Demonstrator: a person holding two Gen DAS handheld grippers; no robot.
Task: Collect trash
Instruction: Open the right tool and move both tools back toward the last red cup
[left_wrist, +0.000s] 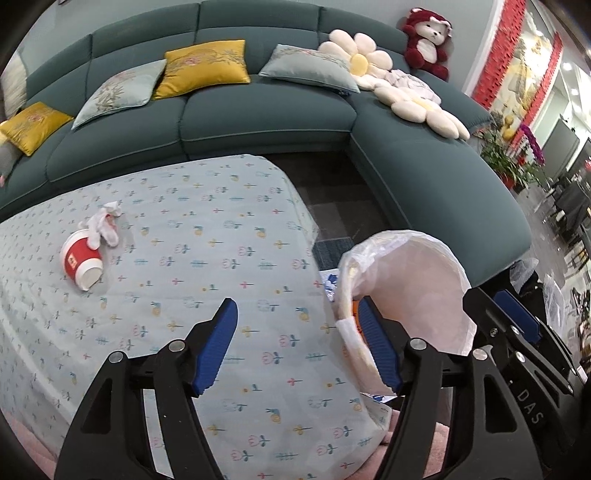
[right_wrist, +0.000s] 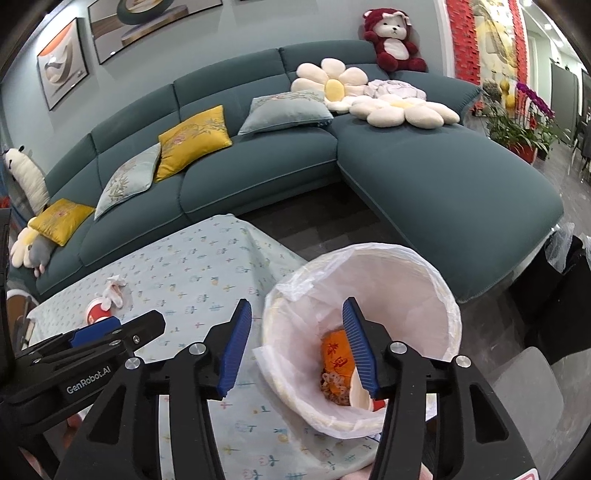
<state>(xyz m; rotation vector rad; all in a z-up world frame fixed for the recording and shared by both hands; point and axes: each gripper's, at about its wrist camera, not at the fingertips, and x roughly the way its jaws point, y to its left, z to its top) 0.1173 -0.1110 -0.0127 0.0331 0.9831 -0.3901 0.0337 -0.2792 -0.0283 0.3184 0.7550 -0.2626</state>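
A red paper cup (left_wrist: 81, 264) lies on its side at the left of the flower-print tablecloth (left_wrist: 221, 240), with a crumpled white tissue (left_wrist: 105, 225) touching it. My left gripper (left_wrist: 295, 306) hovers open over the cloth with nothing between its fingers, well to the right of the cup. A bin lined with a white bag (right_wrist: 424, 280) stands at the table's right end. It holds an orange packet (right_wrist: 334, 350) and a white cup (right_wrist: 360, 395). My right gripper (right_wrist: 297, 306) is open and empty above the bin's near-left rim.
A teal corner sofa (left_wrist: 295, 122) with yellow and grey cushions wraps behind the table, with a strip of dark floor (left_wrist: 332, 192) between them. Dark bags (right_wrist: 569, 280) stand on the floor to the right of the bin. Potted plants (right_wrist: 517, 129) stand at the far right.
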